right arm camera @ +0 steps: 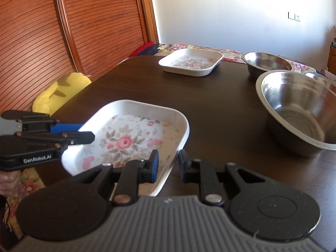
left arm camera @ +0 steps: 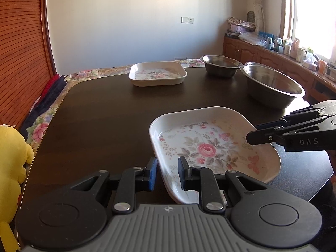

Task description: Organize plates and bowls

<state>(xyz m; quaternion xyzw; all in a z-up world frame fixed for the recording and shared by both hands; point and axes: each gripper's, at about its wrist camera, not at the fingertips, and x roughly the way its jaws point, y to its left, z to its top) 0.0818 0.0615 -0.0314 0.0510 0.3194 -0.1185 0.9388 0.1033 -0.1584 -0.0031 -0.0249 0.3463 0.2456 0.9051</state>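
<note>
A dark wooden table (left arm camera: 100, 109) carries a large steel bowl (left arm camera: 273, 86) at its right, a smaller steel bowl (left arm camera: 220, 66) behind it, a floral square plate (left arm camera: 157, 73) at the far side and a second floral plate (left arm camera: 214, 147) raised and tilted near the front edge. The left gripper (left arm camera: 167, 173) clamps this plate's left rim and the right gripper (right arm camera: 167, 166) its right rim, each with one pad inside the wall and one outside.

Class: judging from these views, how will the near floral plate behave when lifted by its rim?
Probably stiff: the near plate shows no sag though gripped only at its rim by the left claw and right claw. Its glossy finish may slip. Being wide and shallow, it would likely tilt if one side rises.
</note>
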